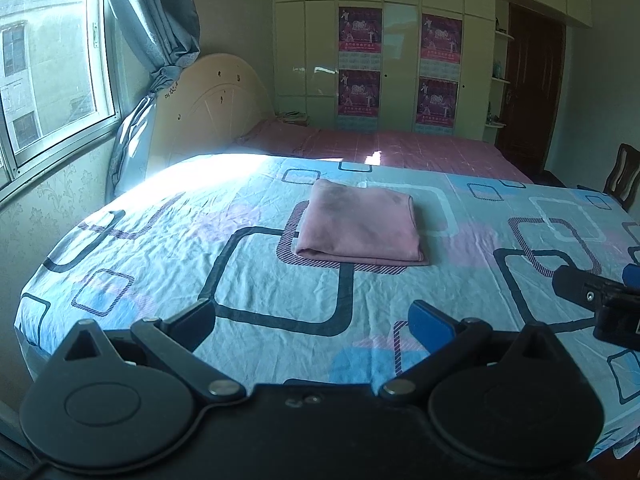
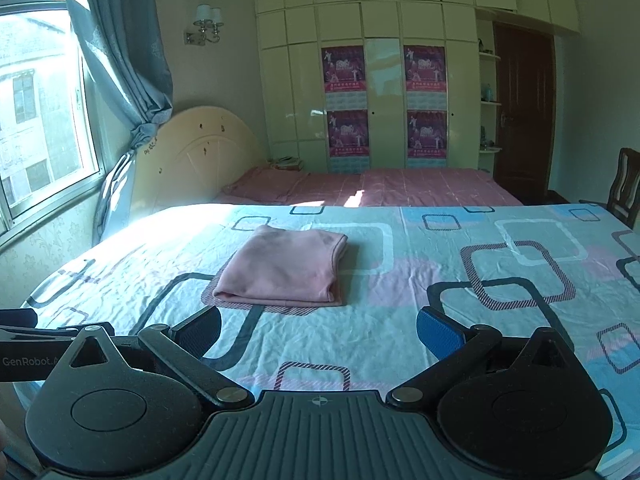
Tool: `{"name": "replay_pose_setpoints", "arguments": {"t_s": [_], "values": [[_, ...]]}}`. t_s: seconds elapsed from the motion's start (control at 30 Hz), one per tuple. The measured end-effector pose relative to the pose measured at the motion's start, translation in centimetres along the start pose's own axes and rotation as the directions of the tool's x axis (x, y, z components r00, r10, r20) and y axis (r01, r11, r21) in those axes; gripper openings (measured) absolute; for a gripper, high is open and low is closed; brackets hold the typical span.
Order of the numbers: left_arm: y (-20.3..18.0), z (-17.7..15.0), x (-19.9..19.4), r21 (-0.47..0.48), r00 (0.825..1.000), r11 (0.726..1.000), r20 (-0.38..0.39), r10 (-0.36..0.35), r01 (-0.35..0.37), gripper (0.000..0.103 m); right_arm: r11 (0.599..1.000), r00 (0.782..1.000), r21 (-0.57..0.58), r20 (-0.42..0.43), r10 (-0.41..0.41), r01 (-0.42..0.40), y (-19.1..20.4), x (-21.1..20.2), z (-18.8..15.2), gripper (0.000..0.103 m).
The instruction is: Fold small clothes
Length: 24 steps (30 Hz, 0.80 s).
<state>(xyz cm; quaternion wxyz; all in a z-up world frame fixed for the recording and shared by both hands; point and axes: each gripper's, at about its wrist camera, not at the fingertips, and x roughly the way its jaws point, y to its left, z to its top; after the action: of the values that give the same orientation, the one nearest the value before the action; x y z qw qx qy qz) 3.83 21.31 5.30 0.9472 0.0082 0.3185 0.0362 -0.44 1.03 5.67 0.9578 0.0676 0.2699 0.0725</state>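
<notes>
Folded pink garment (image 1: 362, 226) lies on patterned sheet (image 1: 248, 280); left tongs (image 1: 314, 322) and right tongs (image 2: 318, 330) gape wide, empty

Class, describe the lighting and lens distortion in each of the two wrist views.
Left wrist view: window sunlight burns out the far-left bed sheet, the pink folded garment stays evenly lit, the bed edge bows. Right wrist view: the same glare patch, wardrobe lines curve, corners vignette black.
</notes>
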Motion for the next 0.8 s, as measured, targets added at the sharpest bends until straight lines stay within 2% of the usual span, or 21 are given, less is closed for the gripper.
{"name": "replay_pose_setpoints", "arguments": {"t_s": [0.8], "values": [[0.29,0.19,-0.69,-0.024,1.000,1.000,0.020,0.013,-0.013,0.103,1.000,1.000,0.004,0.021,0.010,-0.011,-0.57,-0.73,0.31,0.103]]}}
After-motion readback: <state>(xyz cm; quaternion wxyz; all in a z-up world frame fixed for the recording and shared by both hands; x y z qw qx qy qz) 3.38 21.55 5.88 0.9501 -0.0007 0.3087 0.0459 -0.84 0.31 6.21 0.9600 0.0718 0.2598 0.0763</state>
